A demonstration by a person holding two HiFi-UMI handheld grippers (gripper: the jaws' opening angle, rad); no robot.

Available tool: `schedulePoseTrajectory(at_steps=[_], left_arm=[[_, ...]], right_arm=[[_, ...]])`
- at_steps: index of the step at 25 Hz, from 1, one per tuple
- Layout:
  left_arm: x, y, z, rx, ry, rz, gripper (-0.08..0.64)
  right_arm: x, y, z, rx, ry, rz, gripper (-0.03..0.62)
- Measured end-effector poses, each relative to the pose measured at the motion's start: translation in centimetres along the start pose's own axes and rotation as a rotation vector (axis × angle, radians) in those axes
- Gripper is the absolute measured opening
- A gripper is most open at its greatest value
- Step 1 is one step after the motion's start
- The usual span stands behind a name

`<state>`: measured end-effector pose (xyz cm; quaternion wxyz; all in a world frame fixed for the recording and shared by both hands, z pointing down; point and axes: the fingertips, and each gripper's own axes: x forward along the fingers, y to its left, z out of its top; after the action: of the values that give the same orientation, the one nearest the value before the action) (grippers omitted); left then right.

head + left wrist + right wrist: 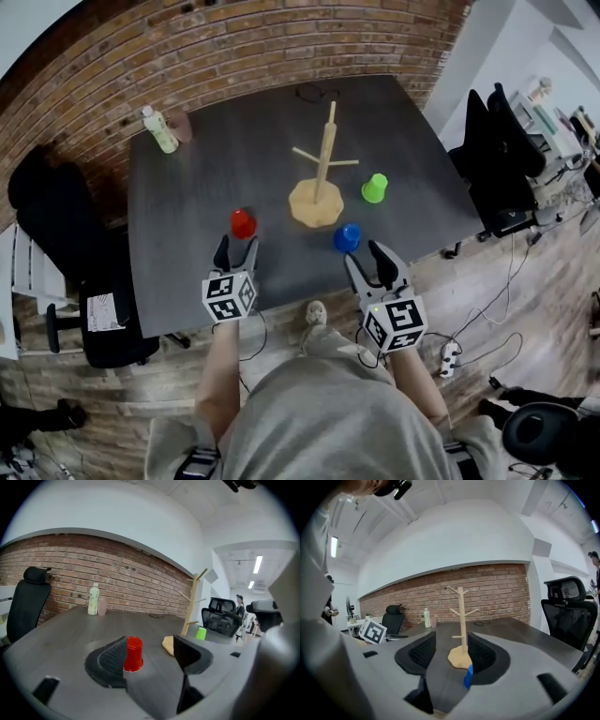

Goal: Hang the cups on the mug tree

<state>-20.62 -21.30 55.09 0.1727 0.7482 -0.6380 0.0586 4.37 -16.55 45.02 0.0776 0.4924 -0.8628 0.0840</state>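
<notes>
In the head view the mug tree (319,178) stands upright near the middle of the table (187,272), its pegs bare, with 3 cups around its base. The red cup (243,223) is toward the near edge, left of the base. The blue cup (347,237) is toward the near edge, just right of the base, and the green cup (375,187) is beside it toward the right edge. A bottle (160,129) sits at the far left corner. The left gripper (235,251) points at the red cup and the right gripper (372,258) at the blue cup, each with its fingers apart and holding nothing. In the left gripper view the red cup (133,654) stands between the spread fingers (110,660), nearer the left one, apparently untouched. Its long axis is upright, wide rim down on the table and narrow end up, and no handle can be made out. In the right gripper view the open fingers frame the tree, and only a sliver of the blue cup (468,677) shows low against the right finger, so it is off-centre. The step looks like the reach to pick up. To do it well, each gripper should shift sideways until its cup is centred, sink toward the table, and close squarely on the body so the cup does not tip.
</notes>
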Motion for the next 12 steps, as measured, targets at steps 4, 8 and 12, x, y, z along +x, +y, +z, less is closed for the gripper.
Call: schedulePoseTrajectory(at_steps=[4,8,12], left_arm=[[3.3,1.9,-1.4,-0.033,0.053,0.034,0.284],[5.9,3.4,-2.6,-0.014,0.104,0.075,0.284],[7.6,4.3,-3.8,-0.010,0.157,0.099,0.284]], right_arm=[[2.1,-1.5,0.3,0.009,0.007,0.005,0.207],[4.0,-2.9,0.6,0.005,0.014,0.015,0.207],[5.4,-4.0,0.8,0.003,0.022,0.025,0.207]])
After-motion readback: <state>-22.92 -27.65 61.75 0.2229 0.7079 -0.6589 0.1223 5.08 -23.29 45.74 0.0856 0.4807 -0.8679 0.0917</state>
